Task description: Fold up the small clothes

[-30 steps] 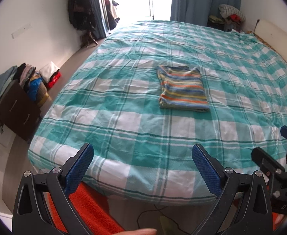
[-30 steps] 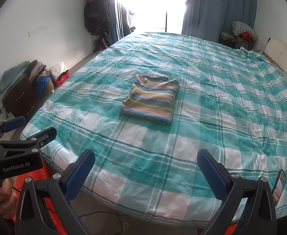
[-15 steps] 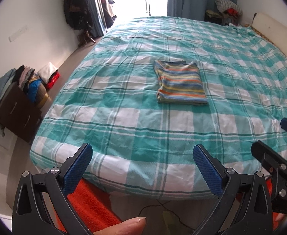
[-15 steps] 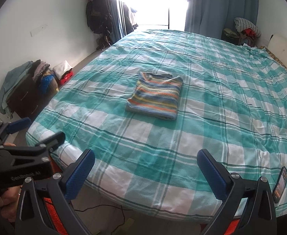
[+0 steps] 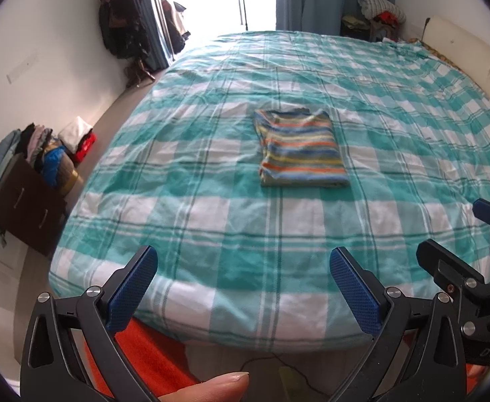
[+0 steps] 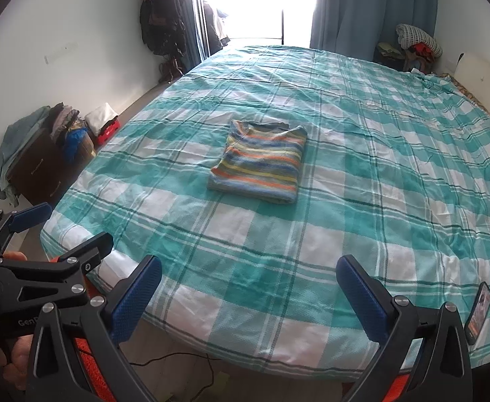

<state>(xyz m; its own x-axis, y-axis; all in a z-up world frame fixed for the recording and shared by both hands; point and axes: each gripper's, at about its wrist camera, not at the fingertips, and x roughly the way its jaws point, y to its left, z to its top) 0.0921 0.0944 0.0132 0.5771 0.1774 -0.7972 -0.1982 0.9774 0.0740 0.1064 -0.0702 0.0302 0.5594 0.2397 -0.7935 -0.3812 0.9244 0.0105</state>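
Note:
A striped garment (image 5: pixel 300 149) (image 6: pixel 261 162) lies folded into a neat rectangle in the middle of the teal checked bed (image 5: pixel 211 221) (image 6: pixel 379 201). My left gripper (image 5: pixel 241 288) hovers open over the bed's near edge, well short of the garment, with nothing between its blue pads. My right gripper (image 6: pixel 248 294) is likewise open and empty above the near edge. Each gripper shows in the other's view: the right one (image 5: pixel 472 261) at the far right, the left one (image 6: pixel 51 231) at the far left.
A phone (image 6: pixel 478 311) lies on the bed's near right edge. A dark drawer unit (image 5: pixel 27 207) piled with clothes stands against the left wall. Orange fabric (image 5: pixel 151 358) sits below the bed edge. A thumb (image 5: pixel 208 387) shows at the bottom. Curtains and a bright window are behind the bed.
Both grippers have drawn back and risen a little from the bed, so the folded garment looks slightly farther off. Both stay open.

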